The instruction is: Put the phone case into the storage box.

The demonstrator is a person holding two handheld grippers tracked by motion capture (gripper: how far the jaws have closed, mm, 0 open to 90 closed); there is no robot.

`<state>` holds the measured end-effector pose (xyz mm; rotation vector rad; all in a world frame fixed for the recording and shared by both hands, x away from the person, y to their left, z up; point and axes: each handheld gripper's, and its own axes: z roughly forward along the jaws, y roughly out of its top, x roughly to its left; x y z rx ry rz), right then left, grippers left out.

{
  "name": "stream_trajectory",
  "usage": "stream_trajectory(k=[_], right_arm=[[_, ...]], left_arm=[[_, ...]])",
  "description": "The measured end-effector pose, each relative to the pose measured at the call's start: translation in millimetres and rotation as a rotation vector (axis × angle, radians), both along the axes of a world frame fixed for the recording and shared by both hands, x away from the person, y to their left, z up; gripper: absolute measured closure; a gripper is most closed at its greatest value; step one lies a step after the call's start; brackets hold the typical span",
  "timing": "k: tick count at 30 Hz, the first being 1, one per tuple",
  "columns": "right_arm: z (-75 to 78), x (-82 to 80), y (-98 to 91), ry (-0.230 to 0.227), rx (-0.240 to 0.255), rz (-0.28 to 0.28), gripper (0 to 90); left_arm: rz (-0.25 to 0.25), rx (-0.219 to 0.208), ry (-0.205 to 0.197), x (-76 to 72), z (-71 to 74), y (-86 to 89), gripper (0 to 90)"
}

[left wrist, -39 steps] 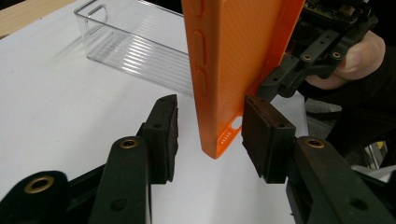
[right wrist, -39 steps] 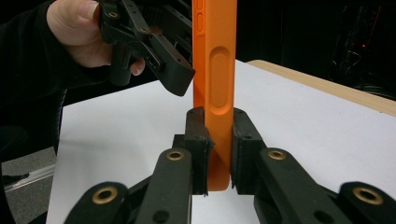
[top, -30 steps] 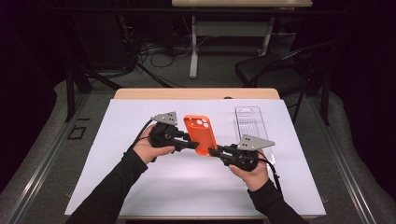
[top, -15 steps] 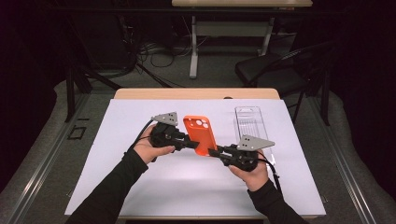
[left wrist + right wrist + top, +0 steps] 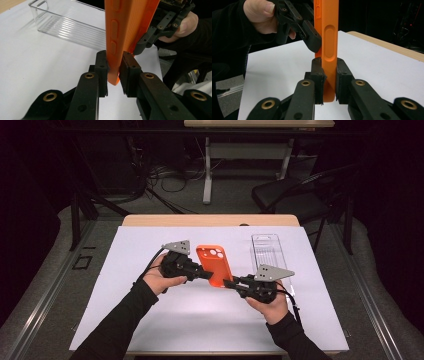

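Note:
An orange phone case (image 5: 214, 265) hangs above the white table cover, held from both sides. My left gripper (image 5: 199, 271) grips its left edge. In the left gripper view the case (image 5: 127, 25) stands on edge between the two pads of that gripper (image 5: 113, 58); the jaws have just been closing on it and now press it. My right gripper (image 5: 231, 282) is shut on the case's near right corner. In the right gripper view the case (image 5: 329, 30) rises between the pads of that gripper (image 5: 329, 63), with the other gripper's black finger (image 5: 313, 40) against its far side.
A clear ribbed plastic box (image 5: 267, 251) lies empty on the white cover to the right of the case, also seen in the left gripper view as the clear box (image 5: 70, 27). The wooden table edge (image 5: 210, 220) runs along the back. A dark chair (image 5: 295, 195) stands beyond the table.

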<state>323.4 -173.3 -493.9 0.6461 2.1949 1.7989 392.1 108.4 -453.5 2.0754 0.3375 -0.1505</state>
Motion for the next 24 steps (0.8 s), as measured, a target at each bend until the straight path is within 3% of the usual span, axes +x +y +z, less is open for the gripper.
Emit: stream_trajectory(k=[24], right_arm=[[-2.0,6.3,-6.1,0.004,-0.028,0.041,80.5]], left_arm=[[-0.015,0.018,0.013,0.7,-3.8,-2.7,80.7]])
